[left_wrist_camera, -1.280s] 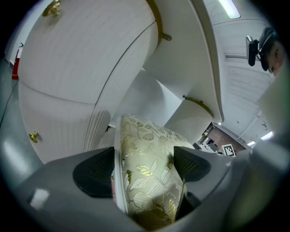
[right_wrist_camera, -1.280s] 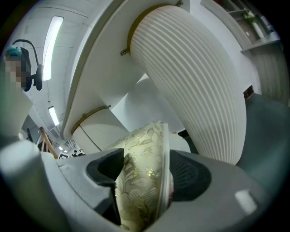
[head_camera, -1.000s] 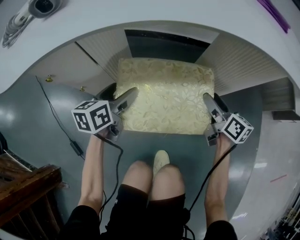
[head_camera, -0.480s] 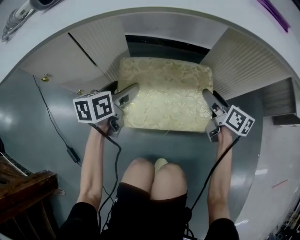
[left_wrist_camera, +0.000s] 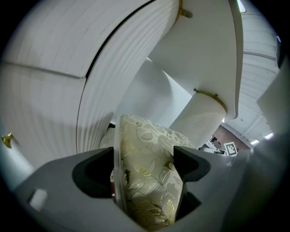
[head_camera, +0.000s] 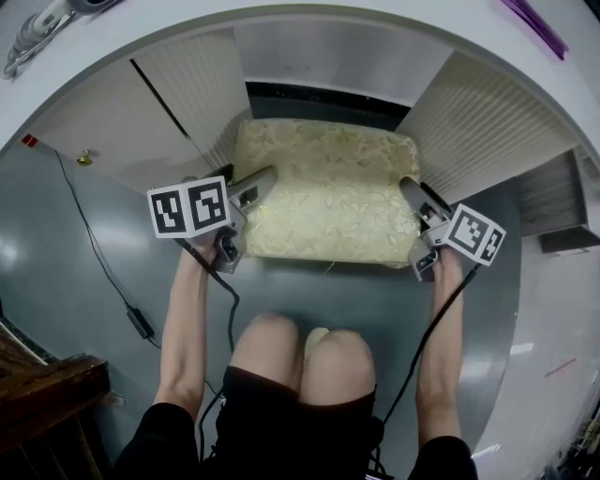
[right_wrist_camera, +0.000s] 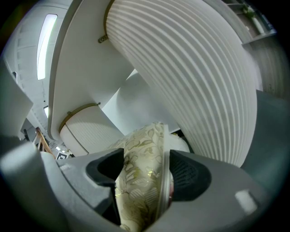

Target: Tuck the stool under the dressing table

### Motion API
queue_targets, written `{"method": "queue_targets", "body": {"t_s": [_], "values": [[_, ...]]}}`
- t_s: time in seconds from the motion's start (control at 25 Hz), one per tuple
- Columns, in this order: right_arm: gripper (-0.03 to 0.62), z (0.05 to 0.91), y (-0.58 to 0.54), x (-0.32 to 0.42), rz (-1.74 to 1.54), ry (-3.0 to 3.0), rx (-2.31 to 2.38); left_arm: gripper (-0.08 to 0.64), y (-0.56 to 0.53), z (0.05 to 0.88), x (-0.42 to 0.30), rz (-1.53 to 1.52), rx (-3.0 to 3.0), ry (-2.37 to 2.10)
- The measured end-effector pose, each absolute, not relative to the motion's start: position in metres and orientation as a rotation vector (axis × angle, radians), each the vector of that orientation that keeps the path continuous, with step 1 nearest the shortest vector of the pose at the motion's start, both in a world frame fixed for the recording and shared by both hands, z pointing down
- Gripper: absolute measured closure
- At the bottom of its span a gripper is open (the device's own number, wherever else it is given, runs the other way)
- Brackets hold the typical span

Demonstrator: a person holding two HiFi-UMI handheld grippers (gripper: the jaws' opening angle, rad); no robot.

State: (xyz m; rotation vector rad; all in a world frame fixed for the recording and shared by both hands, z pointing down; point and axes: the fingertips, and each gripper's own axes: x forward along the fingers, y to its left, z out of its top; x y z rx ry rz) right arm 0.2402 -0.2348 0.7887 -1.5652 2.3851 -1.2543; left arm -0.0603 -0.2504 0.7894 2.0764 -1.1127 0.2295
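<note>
Stool (head_camera: 323, 192): you are clamping its cushion sides, left gripper (head_camera: 255, 185) at 9 o'clock and right gripper (head_camera: 412, 195) at 3 (equally near), with the dressing table (head_camera: 281, 19) kneehole lying at 12.

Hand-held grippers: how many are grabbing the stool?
2. The left hand-held gripper is clamped on the left edge of the stool. The right hand-held gripper is clamped on its right edge. None looks hidden.

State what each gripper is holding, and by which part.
Both hold the stool: left gripper on the seat's left edge, right gripper on its right edge.
</note>
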Motion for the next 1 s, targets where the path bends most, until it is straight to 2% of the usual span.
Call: {"method": "queue_targets", "body": {"t_s": [0.76, 0.92, 1.0], "values": [[0.284, 0.796, -0.233, 0.247, -1.299, 2.349, -1.599, 0.161, -0.252, 0.796, -0.063, 0.191, 2.046, -1.115], [0.284, 0.791, -0.225, 0.235, -1.179, 2.467, -1.622, 0.215, -0.246, 0.792, -0.068, 0.203, 2.097, -1.164], [0.284, 0.790, -0.222, 0.233, -1.162, 2.475, -1.641, 0.218, -0.243, 0.791, -0.067, 0.207, 2.113, -1.167]]}}
